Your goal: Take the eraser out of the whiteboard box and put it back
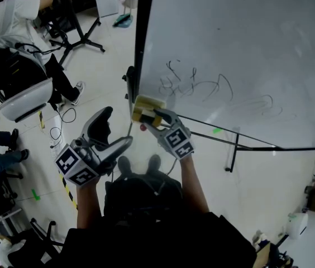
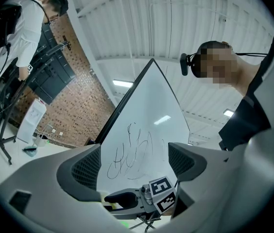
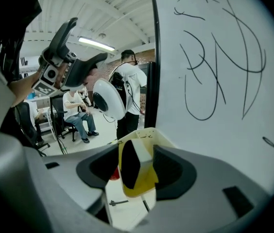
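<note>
A yellow eraser with a black felt face sits between the jaws of my right gripper, which is shut on it. In the head view that right gripper holds the eraser right under the cream whiteboard box, at the board's lower left edge. In the right gripper view the box shows just behind the eraser. My left gripper hangs lower left of it, open and empty. From the left gripper view, the left gripper looks up at the scribbled whiteboard.
The whiteboard fills the right, with black scribbles and its stand bar on the floor. A seated person in white and a chair are at the upper left. Cables and tripod legs lie on the floor.
</note>
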A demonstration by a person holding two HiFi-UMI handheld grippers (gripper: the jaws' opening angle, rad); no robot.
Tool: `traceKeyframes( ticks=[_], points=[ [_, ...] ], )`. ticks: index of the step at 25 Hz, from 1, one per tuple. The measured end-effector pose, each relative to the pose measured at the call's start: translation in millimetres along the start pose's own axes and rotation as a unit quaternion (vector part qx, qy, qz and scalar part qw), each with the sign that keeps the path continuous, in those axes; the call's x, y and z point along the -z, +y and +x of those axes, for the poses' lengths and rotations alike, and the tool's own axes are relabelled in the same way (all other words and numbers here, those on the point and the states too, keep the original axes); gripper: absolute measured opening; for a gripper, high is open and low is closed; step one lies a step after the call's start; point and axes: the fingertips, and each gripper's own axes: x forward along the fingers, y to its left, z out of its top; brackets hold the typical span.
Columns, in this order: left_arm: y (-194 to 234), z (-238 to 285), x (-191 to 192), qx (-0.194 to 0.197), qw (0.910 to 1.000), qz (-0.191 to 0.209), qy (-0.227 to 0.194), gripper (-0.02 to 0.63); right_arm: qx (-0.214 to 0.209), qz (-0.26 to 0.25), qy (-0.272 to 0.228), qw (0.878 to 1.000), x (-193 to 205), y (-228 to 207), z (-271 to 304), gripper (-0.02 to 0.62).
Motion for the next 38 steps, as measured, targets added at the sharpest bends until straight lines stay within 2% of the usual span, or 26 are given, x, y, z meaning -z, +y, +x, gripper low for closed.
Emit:
traceKeyframes(
  ticks=[4, 8, 16, 25, 38],
  points=[
    [1.6, 0.1, 0.2, 0.0, 1.0, -0.002, -0.001, 0.431, 0.005, -0.029, 0.019, 0.999, 5.6, 2.5, 1.9, 0.244],
    [2.6, -0.6, 0.5, 0.0, 1.0, -0.003, -0.001, 0.431, 0.006, -0.058, 0.034, 0.998, 8.1, 5.8, 1.9, 0.204],
    [1.3, -3.4, -0.8, 0.0, 1.0, -0.002, -0.001, 0.431, 0.011, -0.074, 0.036, 0.997, 7.8, 4.5, -2.1, 0.17],
    [-3.6, -3.6, -5.5, 0.006, 1.0, 0.001, -0.004, 0.431, 0.02, -0.039, -0.034, 0.998, -32.9, -3.1, -33.7, 0.161],
    [-14.5, -0.2, -9.5, 0.017, 0.9998, 0.005, -0.006, 0.431, 0.042, -0.019, -0.126, 0.991, -91.9, -6.3, -81.8, 0.158]
  ],
)
